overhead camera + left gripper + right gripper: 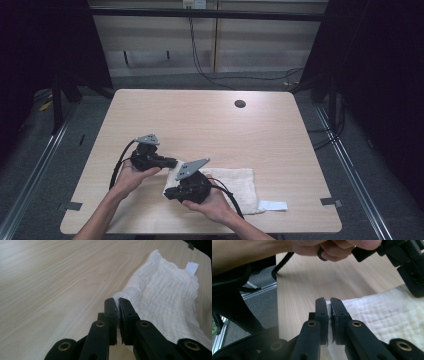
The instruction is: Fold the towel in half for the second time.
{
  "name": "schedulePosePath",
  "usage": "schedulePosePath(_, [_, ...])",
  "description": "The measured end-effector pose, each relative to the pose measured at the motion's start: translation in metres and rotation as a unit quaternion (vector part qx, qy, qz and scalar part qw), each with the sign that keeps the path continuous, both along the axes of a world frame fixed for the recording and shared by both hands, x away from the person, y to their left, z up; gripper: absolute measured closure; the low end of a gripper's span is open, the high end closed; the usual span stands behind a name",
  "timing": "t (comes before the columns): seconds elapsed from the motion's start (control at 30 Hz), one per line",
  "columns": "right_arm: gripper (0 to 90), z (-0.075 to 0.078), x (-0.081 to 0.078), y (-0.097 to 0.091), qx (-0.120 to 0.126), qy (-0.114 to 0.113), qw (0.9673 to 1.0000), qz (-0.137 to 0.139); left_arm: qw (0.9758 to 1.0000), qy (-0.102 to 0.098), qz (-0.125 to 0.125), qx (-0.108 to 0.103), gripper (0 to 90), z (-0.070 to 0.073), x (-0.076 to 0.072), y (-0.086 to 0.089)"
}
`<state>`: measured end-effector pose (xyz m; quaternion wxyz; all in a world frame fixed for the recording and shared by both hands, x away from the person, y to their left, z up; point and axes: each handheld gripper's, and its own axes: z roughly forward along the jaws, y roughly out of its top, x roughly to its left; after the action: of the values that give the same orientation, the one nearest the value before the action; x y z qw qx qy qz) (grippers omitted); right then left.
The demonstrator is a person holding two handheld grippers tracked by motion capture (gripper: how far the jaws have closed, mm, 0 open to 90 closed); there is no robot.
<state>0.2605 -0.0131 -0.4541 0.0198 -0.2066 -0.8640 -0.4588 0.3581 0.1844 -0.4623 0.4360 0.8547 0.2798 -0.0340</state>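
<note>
White towel (pixel 235 186) lying near the table's (pixel 200 120) near edge, its left end pinched by both closed grippers: left gripper (pixel 117 305), right gripper (pixel 328 304). Far tabletop open; the towel's left edge is hidden beneath the hands.

Towel (pixel 235 182) near-left part hidden beneath right claw (pixel 172 192).

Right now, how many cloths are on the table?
1. A white cloth lies near the table's front edge, right of centre; the left gripper and right gripper each pinch its edge.
</note>
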Motion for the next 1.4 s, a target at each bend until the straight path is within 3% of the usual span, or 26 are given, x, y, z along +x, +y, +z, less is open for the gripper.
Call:
schedulePosePath(0.27, [85.0,0.01,0.004,0.009,0.017,-0.005,0.9998,0.006,0.9998,-0.003,0.012,-0.014,85.6,0.007,0.0,0.013])
schedulePosePath(0.5, [85.0,0.02,0.006,0.015,0.029,-0.009,0.9995,0.014,0.9997,-0.012,0.019,-0.013,85.6,0.016,-0.001,0.023])
schedulePosePath(0.6, [85.1,0.025,0.006,0.019,0.032,-0.014,0.9992,0.018,0.9996,-0.019,0.018,-0.002,85.6,0.022,-0.001,0.028])
schedulePosePath(0.77, [85.3,0.034,0.006,0.027,0.048,-0.026,0.9983,0.02,0.9992,-0.031,0.026,-0.003,85.7,0.036,-0.001,0.034])
schedulePosePath(0.87, [85.3,0.038,0.006,0.028,0.054,-0.028,0.998,0.018,0.999,-0.032,0.029,-0.005,85.6,0.035,-0.001,0.036])
schedulePosePath(0.97, [85.3,0.032,0.005,0.025,0.044,-0.028,0.9985,0.012,0.999,-0.029,0.031,-0.008,85.6,0.027,-0.001,0.032])
schedulePosePath(1.17, [85.3,0.028,0.0,0.009,0.039,-0.027,0.9989,0.002,0.9997,-0.021,0.012,-0.005,85.6,0.021,0.002,0.016])
schedulePosePath(1.4, [85.3,0.033,-0.004,-0.022,0.055,-0.022,0.9981,-0.016,0.9996,-0.022,-0.012,-0.013,85.6,0.023,0.005,-0.011])
